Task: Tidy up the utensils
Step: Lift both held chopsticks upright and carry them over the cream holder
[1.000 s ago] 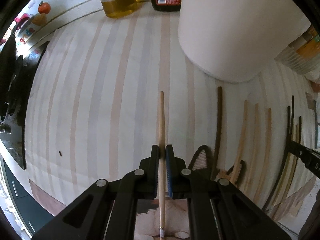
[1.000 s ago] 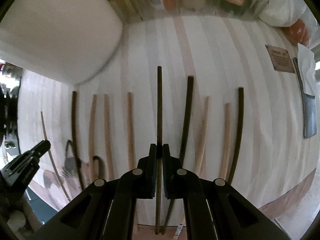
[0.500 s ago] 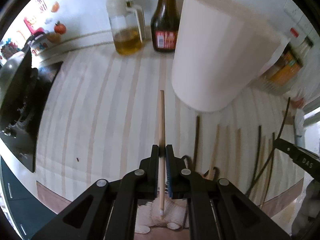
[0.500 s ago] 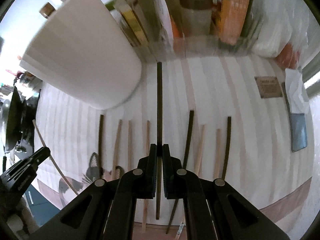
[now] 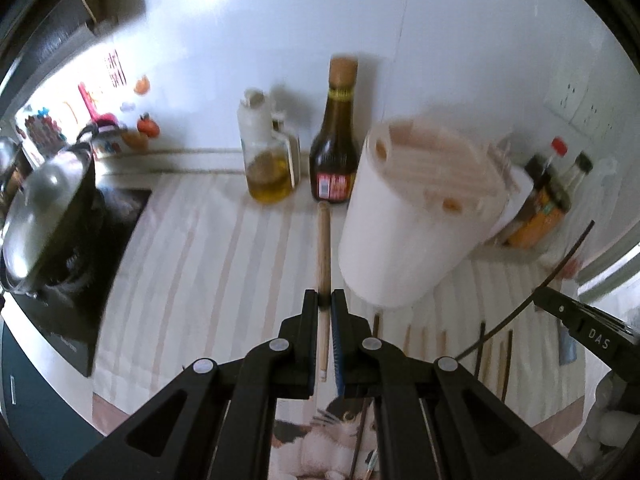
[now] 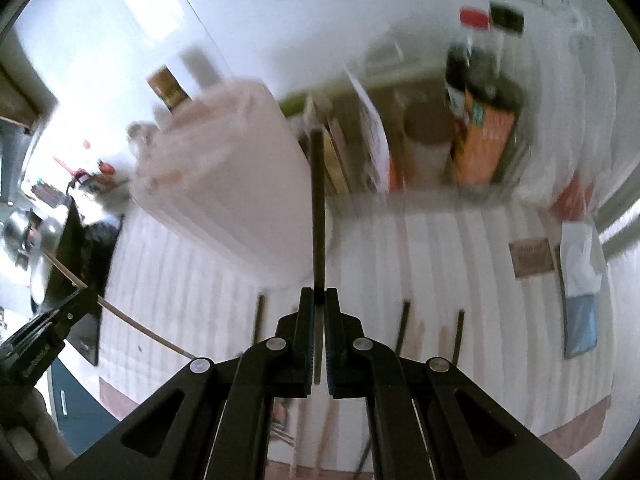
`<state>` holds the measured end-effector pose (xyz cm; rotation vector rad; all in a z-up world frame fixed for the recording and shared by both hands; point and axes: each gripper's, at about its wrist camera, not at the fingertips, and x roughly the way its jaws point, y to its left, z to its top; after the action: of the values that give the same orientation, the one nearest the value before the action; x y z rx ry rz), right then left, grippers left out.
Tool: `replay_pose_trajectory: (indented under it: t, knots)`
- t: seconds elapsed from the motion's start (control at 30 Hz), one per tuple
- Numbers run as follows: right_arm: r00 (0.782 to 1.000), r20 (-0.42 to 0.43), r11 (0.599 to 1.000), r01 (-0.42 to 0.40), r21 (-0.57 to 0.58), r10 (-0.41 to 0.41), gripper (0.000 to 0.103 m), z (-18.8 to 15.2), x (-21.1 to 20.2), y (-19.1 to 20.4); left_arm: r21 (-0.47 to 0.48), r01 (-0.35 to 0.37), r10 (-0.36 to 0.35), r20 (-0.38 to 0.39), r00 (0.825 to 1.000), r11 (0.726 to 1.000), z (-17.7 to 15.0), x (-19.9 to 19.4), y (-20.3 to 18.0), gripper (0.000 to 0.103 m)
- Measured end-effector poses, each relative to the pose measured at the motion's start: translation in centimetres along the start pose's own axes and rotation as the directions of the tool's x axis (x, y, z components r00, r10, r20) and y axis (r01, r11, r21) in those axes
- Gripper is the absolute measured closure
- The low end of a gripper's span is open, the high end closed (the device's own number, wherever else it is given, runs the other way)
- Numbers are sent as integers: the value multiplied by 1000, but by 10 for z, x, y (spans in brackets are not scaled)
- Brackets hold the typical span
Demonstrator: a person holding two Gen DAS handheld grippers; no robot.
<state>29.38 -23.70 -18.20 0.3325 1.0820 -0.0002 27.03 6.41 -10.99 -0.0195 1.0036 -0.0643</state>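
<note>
Above the striped mat (image 5: 208, 264), the left gripper (image 5: 325, 304) is clamped tight on a light chopstick (image 5: 323, 248). It is pale wood, round and straight, and runs forward from the jaws toward the soy bottle (image 5: 335, 152), clear of the mat, its near end showing between the fingers. The right gripper (image 6: 319, 300) is likewise pinched fully onto a dark chopstick (image 6: 318, 208), a thin, almost black stick that points up past the white holder (image 6: 236, 184); in the left view the same dark stick (image 5: 560, 272) slants up at the right edge.

The white holder (image 5: 416, 216) stands on the mat just right of the light chopstick, a tall tub with a slotted top. More chopsticks (image 5: 496, 352), some pale and some dark, lie side by side on the mat in front of it, near the bottom of both views.

An oil jug (image 5: 268, 160) stands beside the soy bottle against the wall, and a lidded pot (image 5: 44, 212) sits on the hob at the left. Both views are blurred.
</note>
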Motion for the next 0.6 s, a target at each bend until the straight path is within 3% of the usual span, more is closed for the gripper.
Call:
replay_pose_trajectory:
  t: [0.3,0.6]
  knots:
    - [990,113,996,-78,-51,83,99,45,-52,29,-11,26,-24,111,994,1000,42,-46,2,99]
    - [963,214,980,-138,-140,166,99,102,-130,58,13,74,-75,233,970,997,107,-100,-5,99]
